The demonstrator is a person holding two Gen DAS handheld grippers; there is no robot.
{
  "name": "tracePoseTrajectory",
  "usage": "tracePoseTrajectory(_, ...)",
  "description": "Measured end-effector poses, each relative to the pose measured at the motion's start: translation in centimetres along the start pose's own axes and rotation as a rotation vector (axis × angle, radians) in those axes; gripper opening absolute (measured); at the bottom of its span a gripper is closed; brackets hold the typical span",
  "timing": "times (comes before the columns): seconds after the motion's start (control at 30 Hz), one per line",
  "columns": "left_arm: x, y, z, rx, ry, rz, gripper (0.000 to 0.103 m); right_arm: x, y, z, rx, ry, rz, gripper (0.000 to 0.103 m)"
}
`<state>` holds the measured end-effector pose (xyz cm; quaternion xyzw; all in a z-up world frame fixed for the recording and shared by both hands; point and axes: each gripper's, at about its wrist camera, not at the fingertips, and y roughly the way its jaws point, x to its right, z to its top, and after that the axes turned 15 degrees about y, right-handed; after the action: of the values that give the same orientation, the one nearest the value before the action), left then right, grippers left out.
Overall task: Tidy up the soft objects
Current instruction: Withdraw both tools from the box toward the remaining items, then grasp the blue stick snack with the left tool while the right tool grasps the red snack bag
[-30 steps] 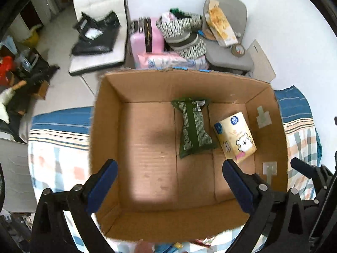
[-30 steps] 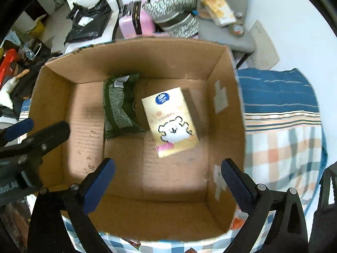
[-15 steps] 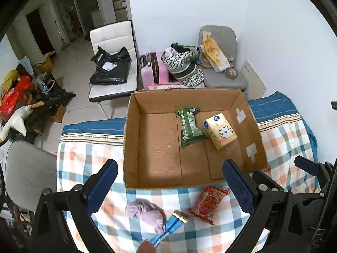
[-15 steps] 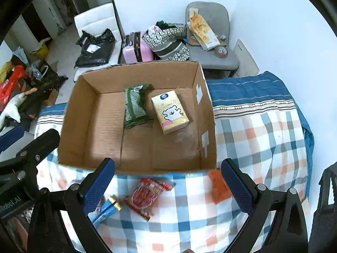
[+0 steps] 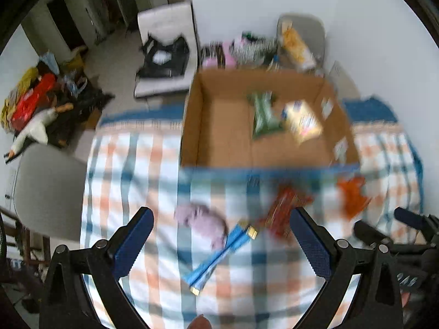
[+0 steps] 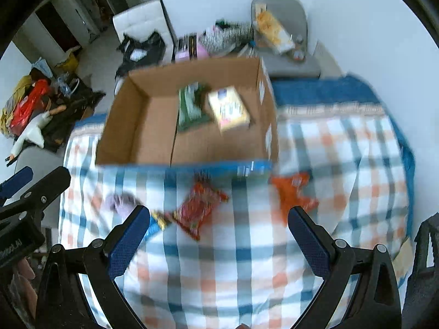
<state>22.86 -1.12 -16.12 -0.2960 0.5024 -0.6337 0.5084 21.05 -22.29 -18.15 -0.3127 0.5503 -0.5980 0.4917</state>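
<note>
An open cardboard box (image 5: 192, 126) (image 6: 120, 134) sits on the checked bed. In it lie a green packet (image 5: 263, 115) (image 6: 189, 107) and a yellow tissue pack (image 5: 301, 123) (image 6: 229, 109). On the cover in front of the box lie a lilac cloth (image 5: 203, 222) (image 6: 120, 203), a blue packet (image 5: 219, 255), a red snack bag (image 5: 285, 208) (image 6: 199, 209) and an orange bag (image 5: 352, 197) (image 6: 293, 192). My left gripper (image 5: 219, 241) is open and empty above the lilac cloth and blue packet. My right gripper (image 6: 216, 238) is open and empty above the red bag. Both views are blurred.
The bed's checked cover (image 6: 343, 148) spreads around the box. Beyond the bed stand a white chair (image 5: 164, 52) with a black bag, a grey chair (image 5: 301, 41) with clutter, and a pink suitcase (image 6: 189, 52). A grey chair back (image 5: 49, 186) stands at the bed's left.
Both grippers have drawn back and up from inside the box, out over the bed. The loose items in front of the box have come into view. Both stay open.
</note>
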Motion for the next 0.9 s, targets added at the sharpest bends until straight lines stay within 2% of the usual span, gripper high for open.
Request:
tracePoseTrajectory(0.23, 0.2, 9.0, -6.3, -0.241, 0.025, 0.003, 0.102, 3.3, 6.3, -4.2, -0.163, 0.038, -0.015, 0.102)
tracePoseTrajectory(0.4, 0.9, 14.1, -8.5, -0.354, 0.048, -0.046, 0.096, 4.2, 9.7, -5.8, -0.242, 0.051, -0.013, 0.102)
tracePoseTrajectory(0.43, 1.2, 14.9, -8.7, -0.363, 0.058, -0.063, 0.092, 4.3, 10.2, -6.1, -0.255, 0.054, -0.013, 0.102)
tracePoseTrajectory(0.47, 1.5, 15.8, -8.8, -0.373, 0.063, -0.079, 0.078, 4.3, 10.8, -6.4, -0.269, 0.056, -0.011, 0.102)
tracePoseTrajectory(0.53, 1.8, 17.2, -8.9, -0.399, 0.062, -0.112, 0.065, 4.3, 11.7, -6.7, -0.287, 0.062, -0.005, 0.102)
tracePoseTrajectory(0.57, 1.9, 17.8, -9.0, -0.408, 0.051, -0.139, 0.055, 4.3, 12.2, -6.8, -0.294, 0.064, -0.006, 0.102)
tracePoseTrajectory(0.63, 2.1, 18.5, -9.1, -0.418, 0.032, -0.159, 0.043, 4.0, 12.8, -6.6, -0.301, 0.075, 0.000, 0.102)
tracePoseTrajectory(0.77, 2.6, 17.8, -9.4, -0.408, -0.023, -0.223, 0.030, 3.4, 13.9, -5.5, -0.316, 0.129, 0.043, 0.102)
tracePoseTrajectory(0.9, 3.7, 17.0, -10.2, -0.407, -0.066, -0.260, 0.027, 2.7, 16.0, -3.8, -0.339, 0.229, 0.102, 0.102)
